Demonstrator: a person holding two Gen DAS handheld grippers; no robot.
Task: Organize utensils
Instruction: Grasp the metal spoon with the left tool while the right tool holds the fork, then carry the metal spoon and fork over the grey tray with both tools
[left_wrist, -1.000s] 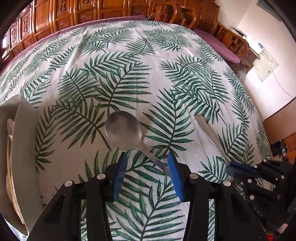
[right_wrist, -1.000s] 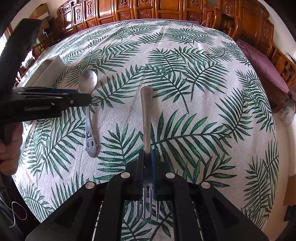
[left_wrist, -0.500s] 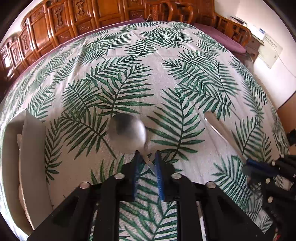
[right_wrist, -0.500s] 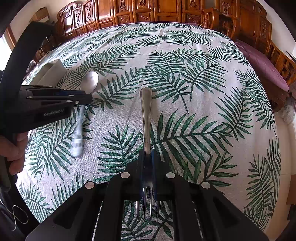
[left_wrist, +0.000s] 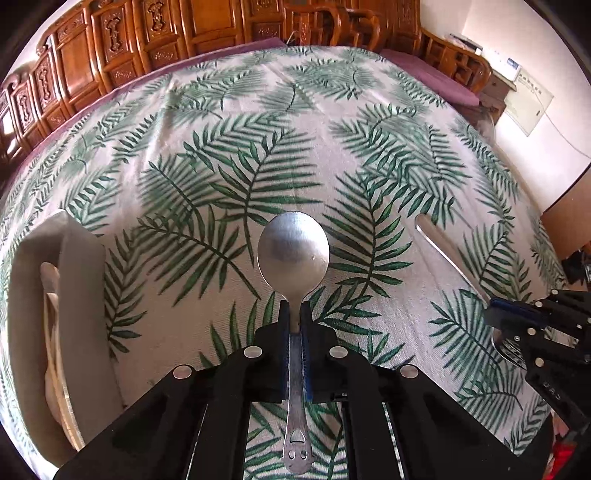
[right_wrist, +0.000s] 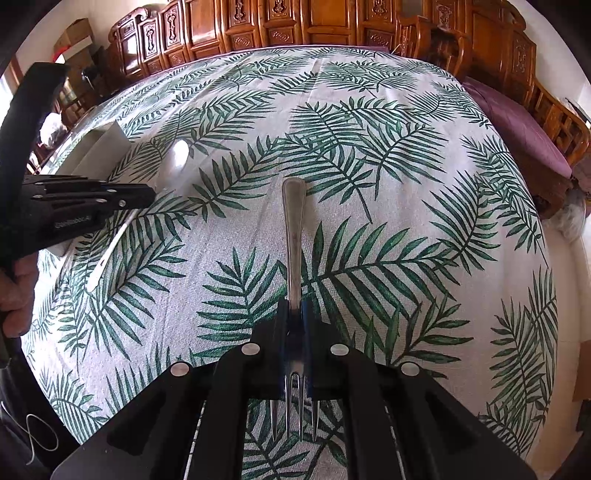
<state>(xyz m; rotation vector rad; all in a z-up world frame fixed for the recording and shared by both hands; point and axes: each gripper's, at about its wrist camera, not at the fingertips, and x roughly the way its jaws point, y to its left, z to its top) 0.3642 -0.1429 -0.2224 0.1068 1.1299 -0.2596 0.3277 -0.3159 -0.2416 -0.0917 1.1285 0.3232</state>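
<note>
Your table, under its palm-leaf cloth (left_wrist: 369, 155), is broad and mostly bare ahead of both tools, with carved wooden cabinets (right_wrist: 295, 22) beyond the far edge and the pale tray (left_wrist: 70, 280) standing at your left.

What changed in the last second is on your left: the left gripper (left_wrist: 294, 314) was spread wide around the spoon (left_wrist: 293, 251) and has now clenched on its neck — the bowl points away from you and appears lifted off the cloth. Your right gripper (right_wrist: 294, 314) is clamped as before on the fork (right_wrist: 293, 229), handle forward, tines back toward you.

So both utensils are in hand; carrying them to the tray looks like the next job. Open cloth lies between spoon and tray — only mind its near wall.
</note>
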